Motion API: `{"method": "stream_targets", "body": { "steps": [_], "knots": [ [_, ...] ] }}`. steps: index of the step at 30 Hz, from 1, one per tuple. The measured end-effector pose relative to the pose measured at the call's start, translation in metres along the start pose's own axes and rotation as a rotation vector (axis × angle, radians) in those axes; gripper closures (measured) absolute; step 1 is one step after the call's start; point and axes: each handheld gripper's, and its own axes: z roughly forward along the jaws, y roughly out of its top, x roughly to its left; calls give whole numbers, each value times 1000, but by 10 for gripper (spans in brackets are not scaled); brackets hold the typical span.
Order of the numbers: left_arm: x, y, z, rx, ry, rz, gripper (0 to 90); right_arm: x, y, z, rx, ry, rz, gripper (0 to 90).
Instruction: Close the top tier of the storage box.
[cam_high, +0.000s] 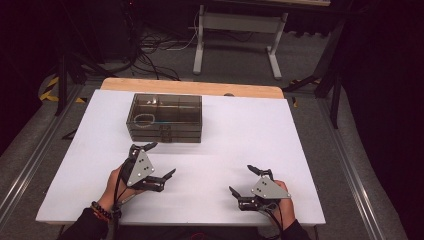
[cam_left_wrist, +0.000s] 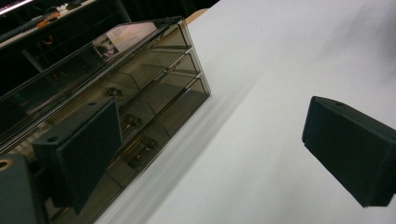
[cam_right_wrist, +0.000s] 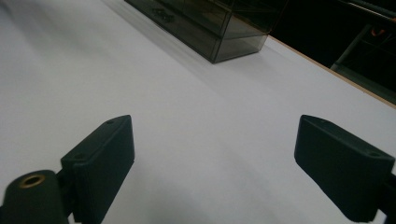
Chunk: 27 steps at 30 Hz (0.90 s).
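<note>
A smoky clear plastic drawer box (cam_high: 166, 118) stands on the white table top (cam_high: 225, 145), towards the back left. Something pale and ring-shaped shows through its top. Its drawer fronts with small handles (cam_left_wrist: 140, 154) face me. My left gripper (cam_high: 161, 160) hovers just in front of the box, open, with nothing between its fingers. My right gripper (cam_high: 243, 179) sits open near the front edge on the right, empty too. In the left gripper view the box (cam_left_wrist: 107, 93) lies close on the left, and in the right gripper view the box (cam_right_wrist: 210, 23) stands farther off at the top.
The white sheet lies on a wooden table whose edge (cam_high: 192, 87) shows at the back. Beyond it stand a white frame leg (cam_high: 200, 45) and loose cables (cam_high: 150, 55) on the floor. Metal rails (cam_high: 30, 160) run along both sides.
</note>
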Motion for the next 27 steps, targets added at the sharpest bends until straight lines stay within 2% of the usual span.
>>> {"method": "stream_targets", "body": {
  "steps": [14, 27],
  "knots": [
    [-1, -6, -10, -5, 3, 2, 57, -1, 2, -2, -12, -2, 3, 122],
    [-1, -13, -18, 12, 16, -1, 57, 0, 3, -3, -18, -3, 4, 122]
  ]
}}
